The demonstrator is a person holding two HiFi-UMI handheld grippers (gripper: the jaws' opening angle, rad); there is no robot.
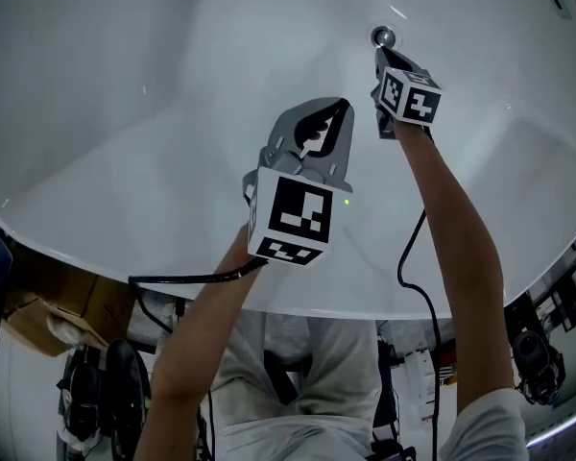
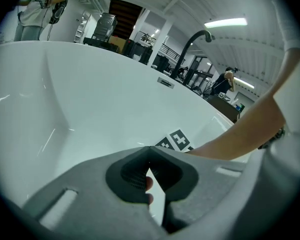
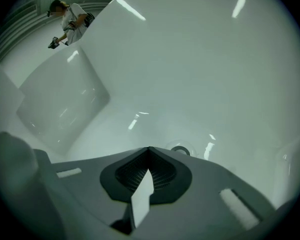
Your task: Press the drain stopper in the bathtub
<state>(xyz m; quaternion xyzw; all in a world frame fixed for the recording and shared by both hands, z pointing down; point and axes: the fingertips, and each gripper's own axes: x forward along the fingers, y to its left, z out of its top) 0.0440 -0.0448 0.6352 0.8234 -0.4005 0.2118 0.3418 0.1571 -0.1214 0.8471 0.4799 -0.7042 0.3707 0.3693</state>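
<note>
The round chrome drain stopper [image 1: 382,36] sits in the floor of the white bathtub [image 1: 173,113]. My right gripper [image 1: 378,58] is shut on nothing, its tips just short of the stopper; whether they touch it I cannot tell. In the right gripper view the drain stopper [image 3: 180,149] shows just past the tips of the right gripper [image 3: 149,150]. My left gripper [image 1: 344,104] hangs shut and empty above the tub floor, nearer to me. The left gripper [image 2: 149,151] looks across the tub, with the right gripper's marker cube [image 2: 177,140] ahead of it.
A black curved faucet [image 2: 195,39] rises behind the tub's far rim, above a small overflow plate [image 2: 165,82]. My right forearm [image 2: 240,134] crosses the left gripper view. The tub's near rim [image 1: 298,305] runs below the grippers. People stand far off in the room [image 3: 70,19].
</note>
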